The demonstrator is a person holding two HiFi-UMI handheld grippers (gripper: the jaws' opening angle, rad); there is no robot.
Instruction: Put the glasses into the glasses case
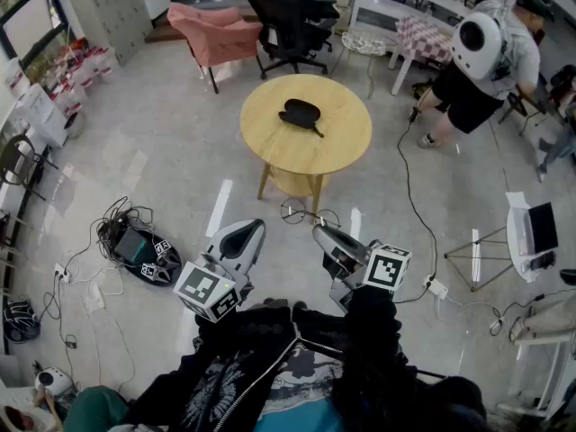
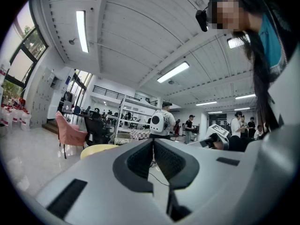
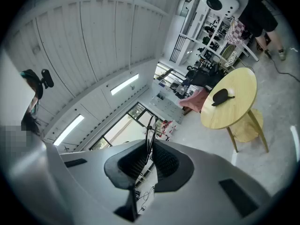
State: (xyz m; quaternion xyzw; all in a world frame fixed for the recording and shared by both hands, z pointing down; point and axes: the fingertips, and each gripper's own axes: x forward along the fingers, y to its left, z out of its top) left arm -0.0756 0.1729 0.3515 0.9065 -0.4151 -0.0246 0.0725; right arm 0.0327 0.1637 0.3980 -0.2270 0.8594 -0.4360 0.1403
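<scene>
The right claw is squeezed shut on the glasses. Their thin wire frame sticks up out of its tips. The left claw is closed tight with nothing in it. Both claws are side by side in the air, close to the person who holds them and well apart from the table.

The black glasses case lies near the middle of the round yellow table, away from its edge. Bare floor lies between the claws and the table. A tangle of cables lies on the floor at the left. A thin black cable runs past the table's right side. A pink chair and a black chair stand behind the table.
</scene>
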